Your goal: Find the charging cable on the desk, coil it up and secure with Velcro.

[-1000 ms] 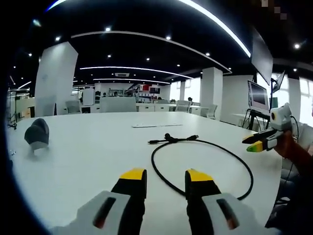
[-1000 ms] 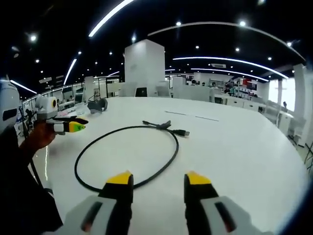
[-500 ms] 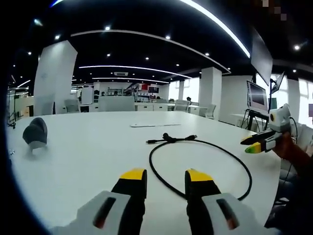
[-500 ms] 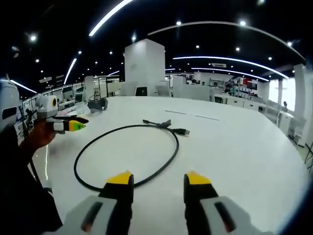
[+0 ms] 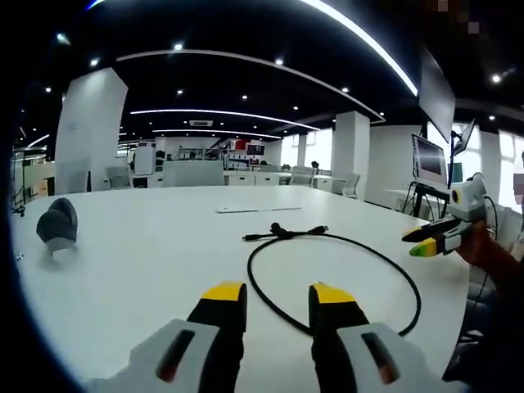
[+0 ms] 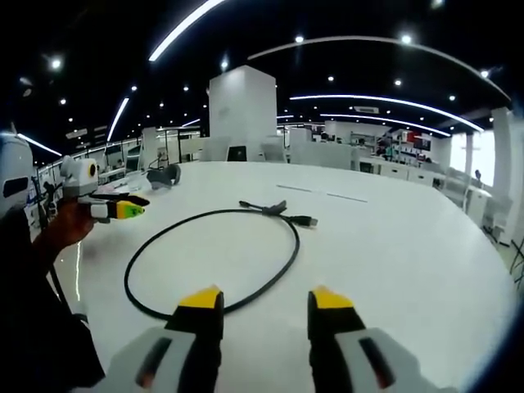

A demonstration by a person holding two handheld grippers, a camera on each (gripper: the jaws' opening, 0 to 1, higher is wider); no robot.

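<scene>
Now both grippers, left gripper (image 5: 274,296) and right gripper (image 6: 266,301), are hovering with fingers open over the black cable (image 5: 413,282) lying looped on the white surface (image 5: 139,254).

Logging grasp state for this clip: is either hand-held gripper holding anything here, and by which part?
Nothing is held. The left hand-held gripper and right hand-held gripper are both open above the table; the charging cable lies there in a loose loop, untouched.

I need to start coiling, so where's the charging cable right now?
The charging cable lies in one open loop on the white desk, just ahead of both grippers; its plug ends cross at the far side.
</scene>
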